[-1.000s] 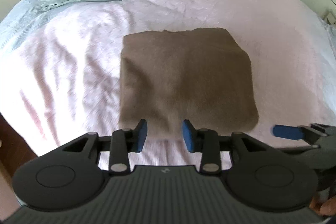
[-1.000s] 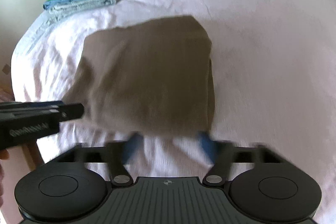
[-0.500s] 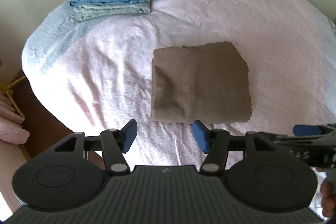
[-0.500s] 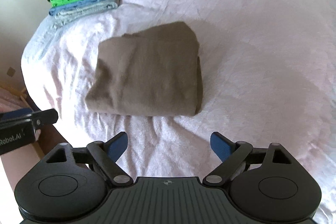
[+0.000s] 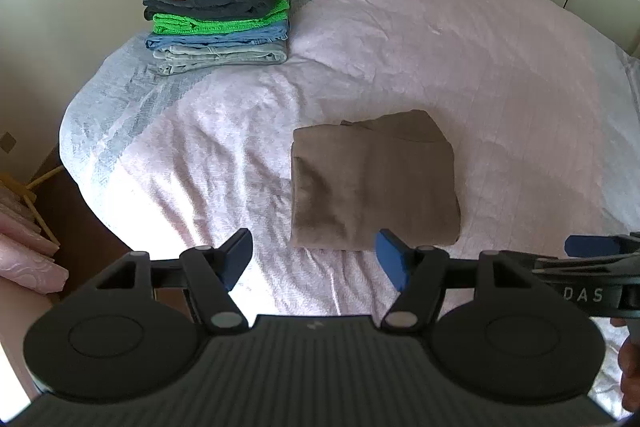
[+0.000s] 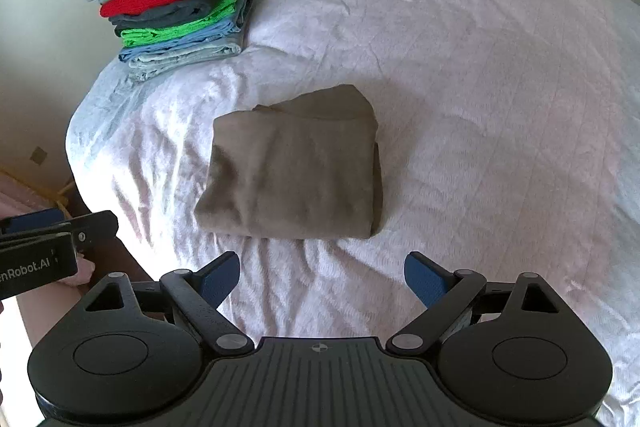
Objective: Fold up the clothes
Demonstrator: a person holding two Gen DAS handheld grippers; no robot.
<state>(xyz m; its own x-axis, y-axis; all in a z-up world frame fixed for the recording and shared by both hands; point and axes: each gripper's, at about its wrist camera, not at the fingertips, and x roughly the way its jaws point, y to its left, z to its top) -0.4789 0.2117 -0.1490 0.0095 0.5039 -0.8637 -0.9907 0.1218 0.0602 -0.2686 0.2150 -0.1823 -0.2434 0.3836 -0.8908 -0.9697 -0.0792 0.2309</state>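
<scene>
Stack of folded clothes (image 5: 216, 3): sits at the far left corner of the bed (image 5: 460, 39), six or so layers, edges roughly squared, well apart from everything else.

Left tool (image 5: 316, 259): jaws spread wide, holding nothing, hovering above the near edge of the bed, short of the garment.

Brown garment (image 6: 296, 163): lies mid-bed as a compact folded rectangle, several layers thick, folded edge to the right, looser layered edge at the far side. It already lies as the task asks; whether it goes to the stack next cannot be settled from this.

Right tool (image 6: 322, 281): jaws also wide apart, empty, just short of the garment's near edge.

Handling estimate: soft knit, light, limp; no stiffness, so the fold will sag or open if lifted from one point. Not slippery against the wrinkled sheet, not fragile. Best hold, by judgement: pinch through all layers at the two near corners, one tool each, or along the closed right fold, avoiding the top layer alone.
</scene>
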